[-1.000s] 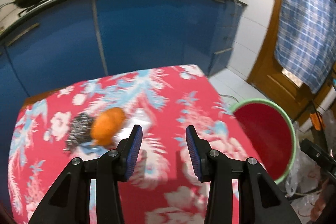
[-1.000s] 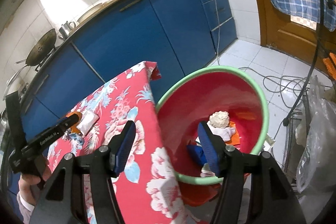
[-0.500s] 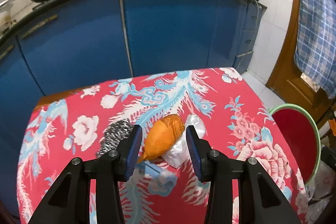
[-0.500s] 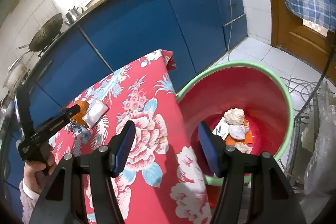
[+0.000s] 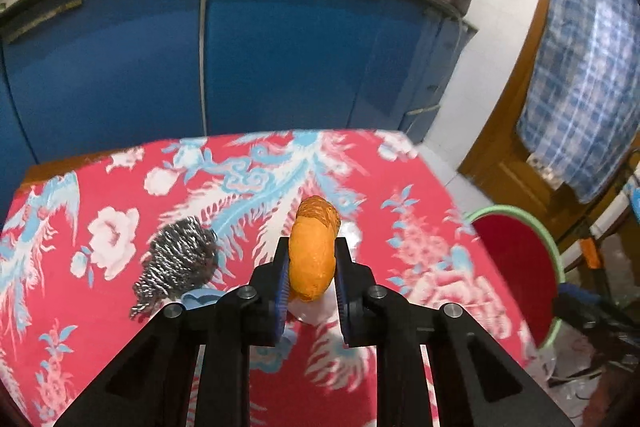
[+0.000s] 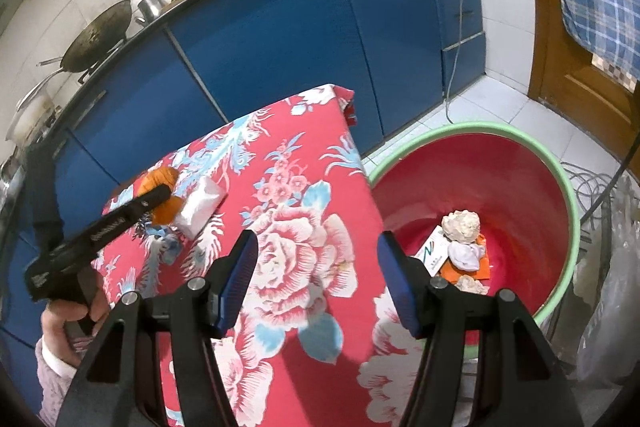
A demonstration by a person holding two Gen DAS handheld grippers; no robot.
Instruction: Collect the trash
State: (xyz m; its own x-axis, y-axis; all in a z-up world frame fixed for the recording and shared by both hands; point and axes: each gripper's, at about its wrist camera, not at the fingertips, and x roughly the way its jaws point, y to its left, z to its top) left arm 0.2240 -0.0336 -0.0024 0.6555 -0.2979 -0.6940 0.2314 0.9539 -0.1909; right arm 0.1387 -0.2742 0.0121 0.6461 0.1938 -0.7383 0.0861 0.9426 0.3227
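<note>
One crumpled orange soft wad point(image 5: 313, 254) sits between my left fingers point(image 5: 282, 277), closing on its middle, beside the steel scourer point(image 5: 176, 267); light, squashable. Right fingers point(image 6: 240, 277) open, empty.

The left hand-held gripper point(image 5: 311, 281) tilts downward, its jaws closing, both pads already against an orange lump point(image 5: 314, 251) between them. A hand point(image 6: 70, 323) in a pale sleeve grips its handle. The right hand-held gripper point(image 6: 318, 283) tilts downward too, jaws wide apart with nothing between them.
</note>
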